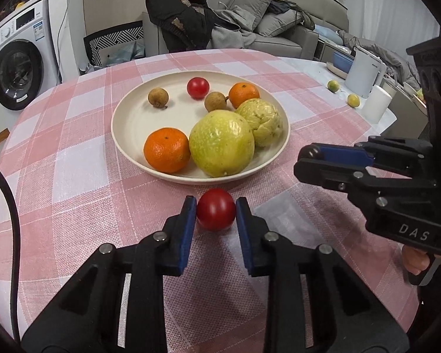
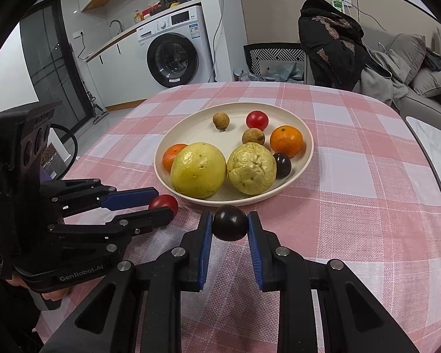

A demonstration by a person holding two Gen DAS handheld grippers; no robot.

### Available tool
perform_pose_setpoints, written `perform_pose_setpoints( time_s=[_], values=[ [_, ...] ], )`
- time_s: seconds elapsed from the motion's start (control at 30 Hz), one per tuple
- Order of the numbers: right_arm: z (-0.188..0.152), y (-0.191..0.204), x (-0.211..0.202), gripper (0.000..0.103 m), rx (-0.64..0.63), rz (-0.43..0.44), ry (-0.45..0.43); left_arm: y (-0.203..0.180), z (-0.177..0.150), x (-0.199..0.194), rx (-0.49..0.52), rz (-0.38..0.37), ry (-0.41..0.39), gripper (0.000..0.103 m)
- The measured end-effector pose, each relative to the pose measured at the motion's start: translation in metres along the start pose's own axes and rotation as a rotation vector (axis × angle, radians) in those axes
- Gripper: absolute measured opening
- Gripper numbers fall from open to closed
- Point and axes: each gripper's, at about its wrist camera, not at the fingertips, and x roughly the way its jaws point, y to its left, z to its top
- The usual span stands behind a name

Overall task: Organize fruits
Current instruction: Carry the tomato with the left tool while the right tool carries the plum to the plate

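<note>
The red tomato [image 1: 215, 213] is sitting between the blue pads of the left gripper [image 1: 216, 210], which is clenching it just near of the plate [image 1: 126, 135]; the plate is lying straight ahead, far of the fingers; the tomato is looking round, glossy, without long axis; the right gripper [image 2: 230, 224] is grasping a dark plum [image 2: 230, 223] beside it, equally near.

A pink-and-white checked tablecloth [image 1: 73, 153] lies under a cream plate [image 1: 126, 123], and on that plate sit two bright orange mandarins [image 1: 166, 150], a red tomato [image 1: 198, 87], two brown longans [image 1: 158, 97], two yellow-green guavas [image 1: 221, 143] and a dark purple fruit [image 2: 282, 164]. Black grippers carry blue pads [image 1: 188, 235]: the left gripper [image 1: 216, 206] has a glossy red tomato between its pads [image 1: 216, 213], the right gripper [image 2: 230, 220] a near-black plum [image 2: 230, 226].
</note>
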Motion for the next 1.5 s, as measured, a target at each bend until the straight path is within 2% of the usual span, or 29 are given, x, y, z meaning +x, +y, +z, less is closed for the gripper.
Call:
perform_pose_setpoints(
  time_s=[0.17,0.47,0.67,0.9,1.03,1.2,1.3,1.5],
  values=[
    [0.0,0.0,0.0,0.025,0.001,-0.001,0.002,0.0,0.0,0.006,0.004,-0.007,0.019,0.025],
    [0.0,-0.001,-0.002,0.025,0.003,-0.002,-0.003,-0.003,-0.002,-0.007,0.026,-0.023,-0.021,0.024],
    [0.0,-0.002,-0.008,0.025,0.012,-0.004,-0.033,-0.001,0.001,-0.025,0.016,-0.036,-0.08,0.024],
    [0.011,-0.004,-0.022,0.025,0.029,0.013,-0.123,0.008,0.015,-0.049,-0.013,-0.031,-0.167,0.024],
    [0.018,-0.008,-0.025,0.025,0.056,0.017,-0.167,0.014,0.024,-0.058,-0.031,-0.054,-0.221,0.024],
    [0.025,-0.012,-0.015,0.025,0.065,0.0,-0.176,0.021,0.036,-0.055,-0.058,-0.037,-0.252,0.024],
    [0.029,-0.015,-0.01,0.025,0.085,0.013,-0.188,0.025,0.042,-0.051,-0.073,-0.044,-0.264,0.024],
    [0.04,-0.013,0.004,0.025,0.09,0.018,-0.188,0.032,0.049,-0.039,-0.1,-0.011,-0.285,0.024]
  ],
)
